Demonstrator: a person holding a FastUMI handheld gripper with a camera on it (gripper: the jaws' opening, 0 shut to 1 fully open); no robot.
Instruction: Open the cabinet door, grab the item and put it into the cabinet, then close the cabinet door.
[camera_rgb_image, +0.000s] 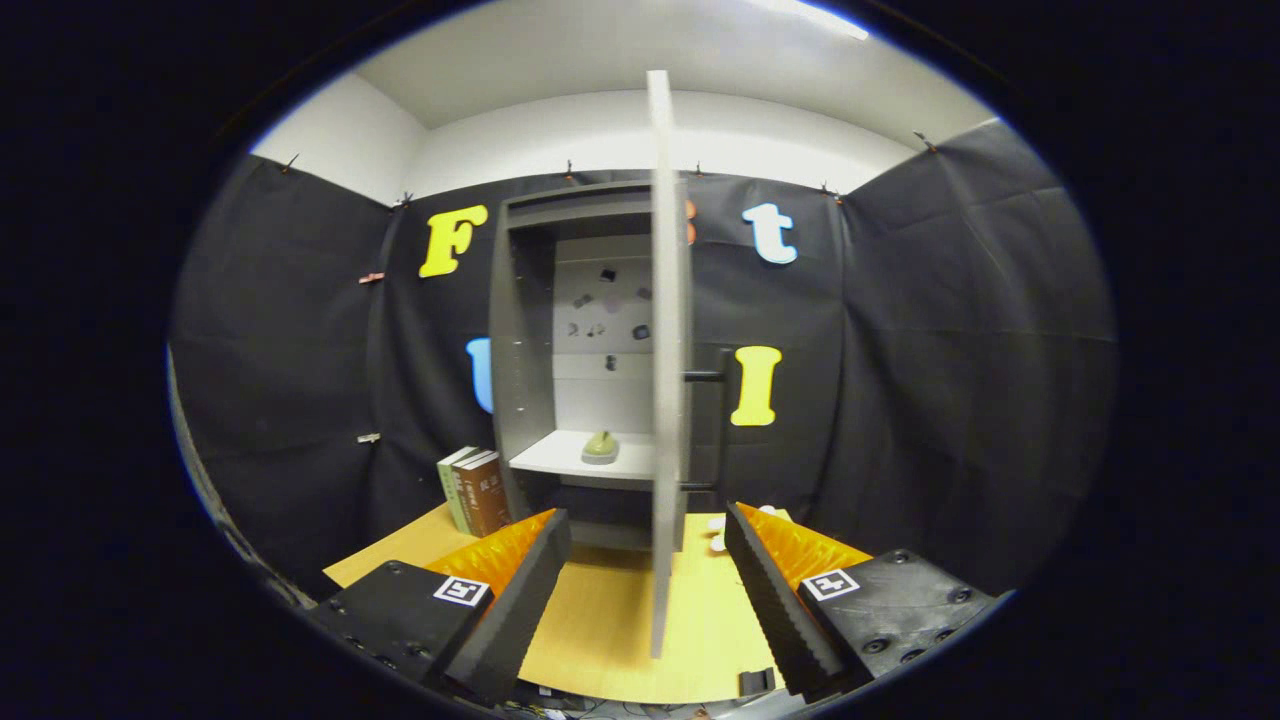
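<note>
A grey cabinet (525, 350) stands on a wooden table (610, 620). Its door (662, 380) is swung open and shows edge-on, straight ahead between my fingers, with a dark bar handle (722, 420) on its right face. On the cabinet's white shelf (560, 458) rests a small yellow-green item (600, 446). My gripper (647, 545) is open, with the door's lower edge standing between its fingers and touching neither.
Two or three upright books (472, 492) lean against the cabinet's left side on the table. Small white objects (718, 535) lie on the table just right of the door's foot. Black cloth walls close in on all sides.
</note>
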